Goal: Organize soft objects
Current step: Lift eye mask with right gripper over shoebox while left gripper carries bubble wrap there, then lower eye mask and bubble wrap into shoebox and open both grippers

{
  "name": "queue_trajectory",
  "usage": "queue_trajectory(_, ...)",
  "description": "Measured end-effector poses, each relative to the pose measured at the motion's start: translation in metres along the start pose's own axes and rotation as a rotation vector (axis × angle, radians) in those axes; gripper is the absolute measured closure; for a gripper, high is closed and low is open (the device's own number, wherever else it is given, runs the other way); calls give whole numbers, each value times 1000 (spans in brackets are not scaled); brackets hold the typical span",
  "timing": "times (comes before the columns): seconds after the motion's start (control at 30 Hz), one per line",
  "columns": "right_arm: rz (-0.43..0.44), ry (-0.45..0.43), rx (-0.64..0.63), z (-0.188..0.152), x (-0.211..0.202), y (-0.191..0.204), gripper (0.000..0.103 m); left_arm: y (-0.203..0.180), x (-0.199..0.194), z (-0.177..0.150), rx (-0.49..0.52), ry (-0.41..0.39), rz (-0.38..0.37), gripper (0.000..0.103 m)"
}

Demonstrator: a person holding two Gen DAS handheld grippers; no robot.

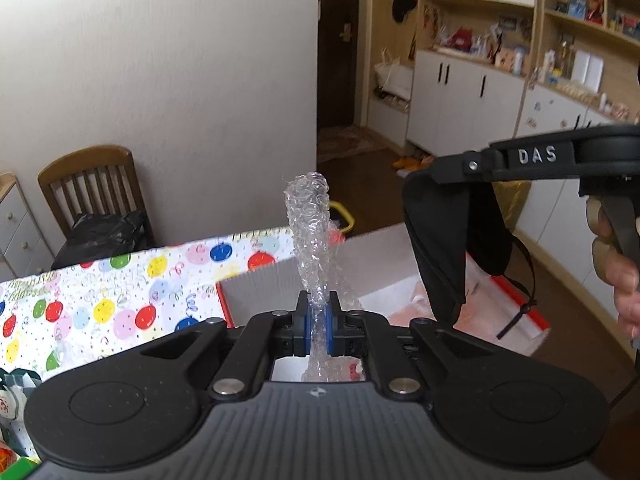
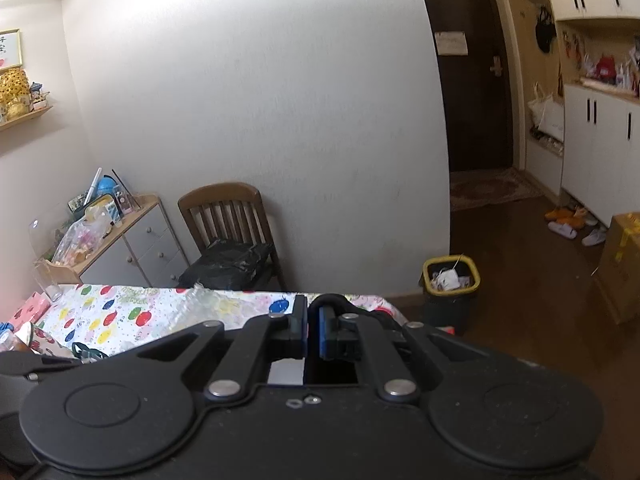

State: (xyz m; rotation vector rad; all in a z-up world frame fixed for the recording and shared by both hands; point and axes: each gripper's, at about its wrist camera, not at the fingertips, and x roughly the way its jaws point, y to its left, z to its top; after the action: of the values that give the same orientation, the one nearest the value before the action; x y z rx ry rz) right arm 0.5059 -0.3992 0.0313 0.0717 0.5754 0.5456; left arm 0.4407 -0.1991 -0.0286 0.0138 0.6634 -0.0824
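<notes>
Left gripper (image 1: 316, 322) clenched on a twisted roll of bubble wrap (image 1: 310, 232), which stands up between the blue pads (image 1: 308, 328) directly over the open red-edged box (image 1: 256, 288). Right gripper (image 1: 436, 172), seen from the left wrist, hangs just right of the box, clamped on a black fabric pouch (image 1: 444, 240) that dangles over the box's right side; a hand (image 1: 620, 264) grips its handle. Balloon-print tablecloth (image 1: 120, 288) runs left of the box. Wooden chair (image 1: 96, 188) with a black bag (image 1: 108, 232) sits behind it, against the wall. In the right wrist view a yellow-rimmed bin (image 2: 452, 280) stands on the floor beyond the table's far corner.
</notes>
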Motion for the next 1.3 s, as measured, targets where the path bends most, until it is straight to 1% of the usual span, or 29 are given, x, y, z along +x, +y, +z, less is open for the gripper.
queue_trajectory(0.13,11,51,15,-6,25,-11,98,-8,26,-6,10,47,41,97)
queue_trajectory(0.33,39,127,36,-25,52,-20,98,-14,56,-16,7,113,76,97)
queue_trajectory(0.5,42,188,44,-40,66,-24,98,-18,76,-25,-10,175,67,97)
queue_trajectory(0.67,46,247,63,-56,75,-32,98,-21,91,-32,-3,221,61,97)
queue_trajectory(0.77,41,280,53,-65,76,-32,98,-21,100,-38,0,258,50,97)
queue_trajectory(0.83,38,291,52,-70,75,-32,95,-23,104,-42,7,277,50,97)
queue_trajectory(0.9,41,298,58,-74,73,-32,91,-23,107,-47,1,298,49,97)
queue_trajectory(1.07,45,306,60,-77,66,-35,83,-23,110,-53,-9,317,65,96)
queue_trajectory(1.13,41,303,63,-77,64,-35,78,-23,110,-55,-11,321,58,96)
queue_trajectory(1.2,36,297,67,-77,60,-36,68,-22,108,-54,-14,321,59,96)
queue_trajectory(1.3,34,280,73,-75,53,-35,65,-22,105,-54,-30,321,50,95)
